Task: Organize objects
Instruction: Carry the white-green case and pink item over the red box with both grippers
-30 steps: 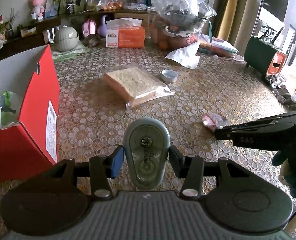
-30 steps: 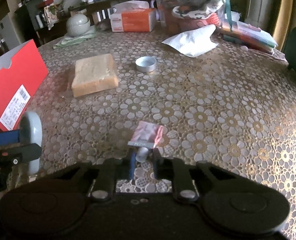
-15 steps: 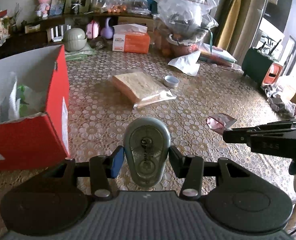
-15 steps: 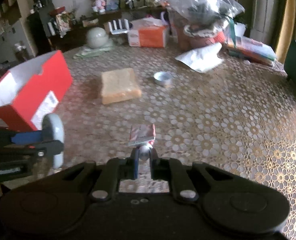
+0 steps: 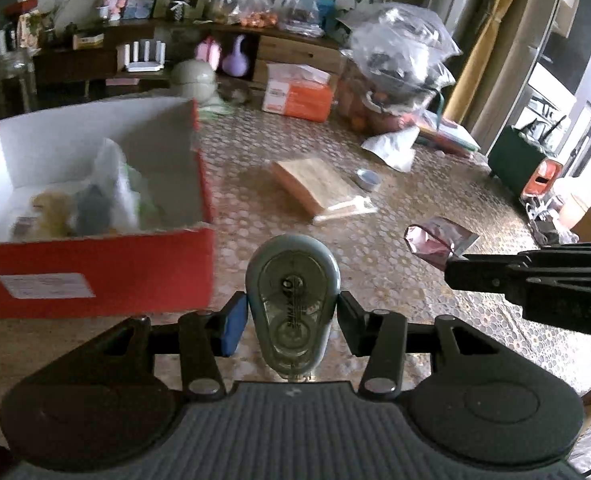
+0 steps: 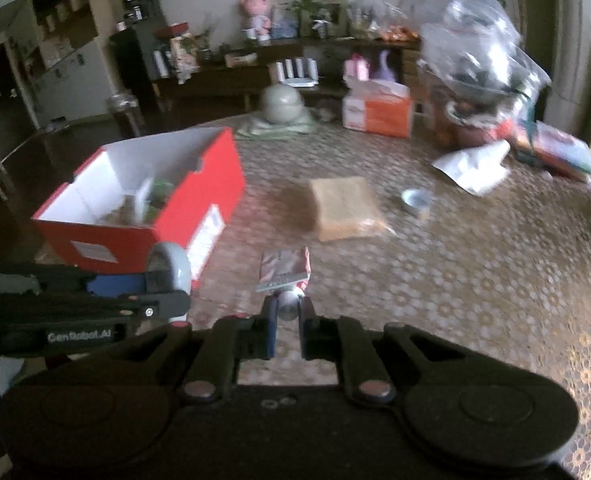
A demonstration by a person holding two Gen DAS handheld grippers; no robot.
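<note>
My left gripper (image 5: 292,318) is shut on a grey-blue correction tape dispenser (image 5: 292,304), held upright in the air just right of the red box's (image 5: 95,268) near corner. That dispenser (image 6: 171,272) and the left gripper (image 6: 151,294) also show at the left of the right wrist view. My right gripper (image 6: 286,312) is shut on a small pink sachet (image 6: 283,270) by its white cap, lifted off the table. The same sachet (image 5: 435,242) hangs at the right gripper's tip in the left wrist view. The open red box (image 6: 143,240) holds several small items.
On the patterned table (image 5: 415,292) lie a bagged loaf of bread (image 5: 319,188), a small round tin (image 5: 368,178), white paper (image 5: 391,148), an orange tissue box (image 5: 299,94), a green lidded pot (image 6: 283,106) and a heap of plastic bags (image 5: 399,64). A sideboard stands behind.
Both grippers have risen and shifted left toward the red box, whose inside now shows. The sachet has left the table in the right gripper. The dispenser stays gripped.
</note>
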